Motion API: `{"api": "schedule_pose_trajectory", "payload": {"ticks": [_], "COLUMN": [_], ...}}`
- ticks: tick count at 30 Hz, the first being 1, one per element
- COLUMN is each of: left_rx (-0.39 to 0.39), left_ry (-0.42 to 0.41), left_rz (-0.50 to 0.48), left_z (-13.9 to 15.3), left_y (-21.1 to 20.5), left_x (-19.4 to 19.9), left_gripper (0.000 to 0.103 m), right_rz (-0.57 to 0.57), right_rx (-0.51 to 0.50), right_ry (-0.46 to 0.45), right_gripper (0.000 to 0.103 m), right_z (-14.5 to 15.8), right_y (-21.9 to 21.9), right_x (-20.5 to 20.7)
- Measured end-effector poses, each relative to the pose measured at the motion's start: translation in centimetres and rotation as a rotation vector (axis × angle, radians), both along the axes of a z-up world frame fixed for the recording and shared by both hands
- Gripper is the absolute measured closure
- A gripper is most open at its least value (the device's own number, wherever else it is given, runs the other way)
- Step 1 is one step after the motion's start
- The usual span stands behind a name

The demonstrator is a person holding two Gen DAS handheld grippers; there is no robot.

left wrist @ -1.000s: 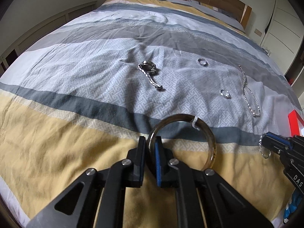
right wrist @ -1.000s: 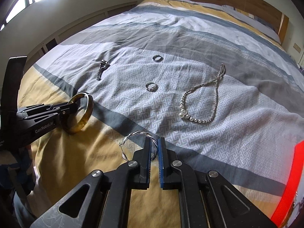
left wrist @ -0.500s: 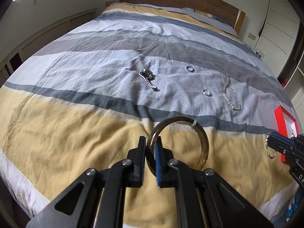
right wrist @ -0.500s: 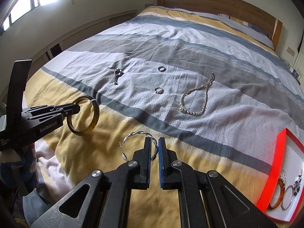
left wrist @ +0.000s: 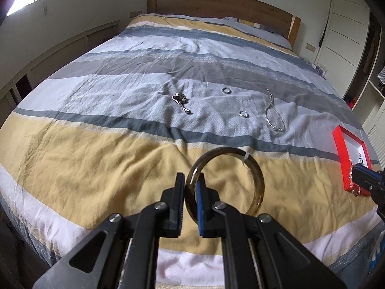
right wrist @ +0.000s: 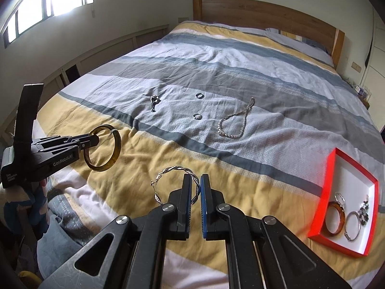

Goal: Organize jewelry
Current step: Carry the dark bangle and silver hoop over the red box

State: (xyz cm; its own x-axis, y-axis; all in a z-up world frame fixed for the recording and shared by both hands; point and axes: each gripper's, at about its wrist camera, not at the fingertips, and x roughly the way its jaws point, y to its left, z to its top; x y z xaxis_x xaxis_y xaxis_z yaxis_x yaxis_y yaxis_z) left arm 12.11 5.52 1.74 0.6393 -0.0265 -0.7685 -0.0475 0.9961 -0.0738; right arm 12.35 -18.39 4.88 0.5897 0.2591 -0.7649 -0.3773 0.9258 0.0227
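Observation:
My left gripper (left wrist: 190,187) is shut on an amber bangle (left wrist: 255,175) and holds it above the yellow stripe of the bed; it also shows in the right wrist view (right wrist: 92,141) with the bangle (right wrist: 116,149). My right gripper (right wrist: 196,187) is shut on a twisted silver hoop (right wrist: 168,172) and shows at the left wrist view's right edge (left wrist: 356,172), near the red tray (left wrist: 339,154). The red tray (right wrist: 323,187) holds a brown bangle (right wrist: 333,219), a silver hoop (right wrist: 352,226) and a dark piece (right wrist: 363,213).
On the grey-white stripe lie a silver chain bracelet (left wrist: 180,102), two rings (left wrist: 226,90) (left wrist: 243,114) and a bead necklace (left wrist: 273,115). The wooden headboard (left wrist: 216,4) is far back. Wardrobe doors (left wrist: 346,24) stand on the right.
Both grippers have pulled back and up from the bed with their pieces. The red tray has come into fuller view at the right.

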Motion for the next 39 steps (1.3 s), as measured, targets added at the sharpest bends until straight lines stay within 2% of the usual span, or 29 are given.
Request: {"api": "schedule_pose_trajectory", "payload": {"ticks": [10,22,32,39], "left_rx": [0.032,0.034,0.012,0.045], "left_ry": [-0.018,-0.002,0.027,0.05], "left_rz": [-0.087,-0.302,-0.463,-0.559], "left_z": [2.0,3.3,3.5,2.3], "left_y": [-5.1,-16.9,-27.6,-35.2], "left_x": [-1.7,-1.2,1.7,4.5], "left_gripper": [0.095,0.095,0.095,0.095], "right_rz": [-0.108,-0.31,-0.443,-0.46], "right_rx": [0.047,0.075,0.065,0.042], "right_ry": [-0.037,-0.06,-0.036,-0.015], "right_gripper": [0.096,0.096,0.096,0.096], "right_z": [1.2,1.1,-0.8,-2.4], "right_y": [-6.6,-18.8,-28.2,-32.7], "right_x": [-3.2,-4.9,-3.3,0.1]}}
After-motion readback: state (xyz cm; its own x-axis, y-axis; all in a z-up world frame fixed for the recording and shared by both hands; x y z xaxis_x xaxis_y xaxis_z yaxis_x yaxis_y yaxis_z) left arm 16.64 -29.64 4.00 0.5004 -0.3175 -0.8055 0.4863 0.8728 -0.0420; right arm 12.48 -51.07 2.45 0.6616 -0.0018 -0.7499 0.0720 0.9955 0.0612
